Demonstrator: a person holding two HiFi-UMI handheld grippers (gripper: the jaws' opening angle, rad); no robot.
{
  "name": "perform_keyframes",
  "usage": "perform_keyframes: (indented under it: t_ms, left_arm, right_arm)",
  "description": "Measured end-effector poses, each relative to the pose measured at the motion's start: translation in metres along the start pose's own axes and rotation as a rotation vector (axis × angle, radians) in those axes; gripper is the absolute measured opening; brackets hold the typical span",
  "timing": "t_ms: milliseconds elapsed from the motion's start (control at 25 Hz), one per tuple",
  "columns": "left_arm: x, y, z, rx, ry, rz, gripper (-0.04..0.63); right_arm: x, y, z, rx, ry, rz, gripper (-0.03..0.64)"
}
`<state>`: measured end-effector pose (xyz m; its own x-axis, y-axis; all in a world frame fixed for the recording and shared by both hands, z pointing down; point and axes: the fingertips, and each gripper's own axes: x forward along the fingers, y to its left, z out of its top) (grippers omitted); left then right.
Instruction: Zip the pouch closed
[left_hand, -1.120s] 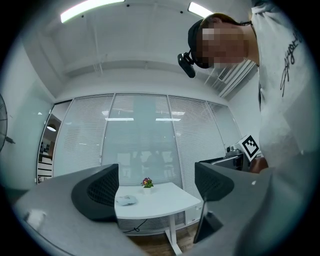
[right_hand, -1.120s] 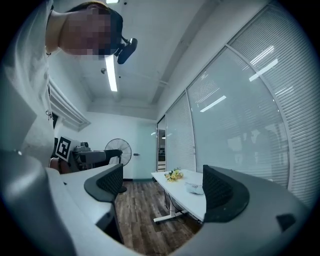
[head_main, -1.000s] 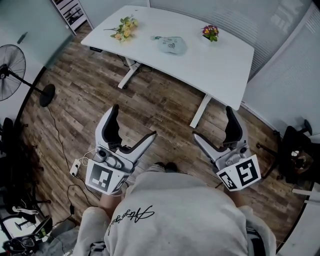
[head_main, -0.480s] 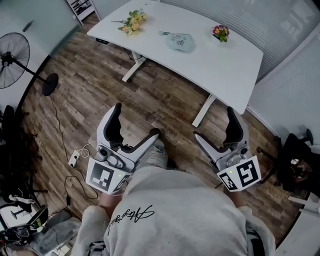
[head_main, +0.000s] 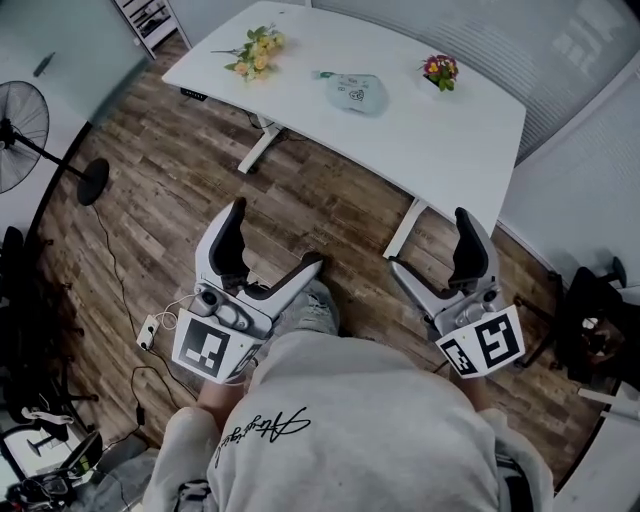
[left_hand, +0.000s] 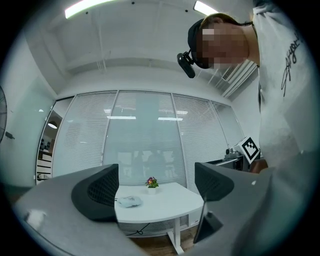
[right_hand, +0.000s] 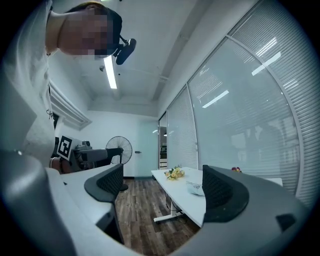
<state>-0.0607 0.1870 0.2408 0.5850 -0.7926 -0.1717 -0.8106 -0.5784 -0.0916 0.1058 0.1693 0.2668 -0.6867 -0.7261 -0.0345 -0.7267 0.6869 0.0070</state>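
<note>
A pale blue-green pouch (head_main: 355, 92) lies flat on the white table (head_main: 440, 140), far ahead of me. It shows small between the jaws in the left gripper view (left_hand: 129, 201) and near the right jaw in the right gripper view (right_hand: 196, 187). My left gripper (head_main: 270, 238) is held close to my body over the wooden floor, jaws wide apart and empty. My right gripper (head_main: 433, 250) sits level with it on the other side, also open and empty. Both are well short of the table.
A yellow flower bunch (head_main: 252, 53) lies at the table's left end and a small potted flower (head_main: 439, 69) stands at its back right. A standing fan (head_main: 25, 125) is on the left. A power strip with cable (head_main: 150, 330) lies on the floor. A chair (head_main: 595, 320) stands at right.
The view has shifted as I step forward; a foot now shows below the left gripper. Both grippers keep the same open pose near my body.
</note>
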Motion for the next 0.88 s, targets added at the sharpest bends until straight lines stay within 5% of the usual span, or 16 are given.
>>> perform_keyframes:
  t_ms: [880]
  left_arm:
    - [0.11,0.126,-0.028,-0.027,-0.002,-0.067,0.457]
  right_arm:
    - [0.133,-0.077,0.0,-0.008,0.014,-0.08,0.479]
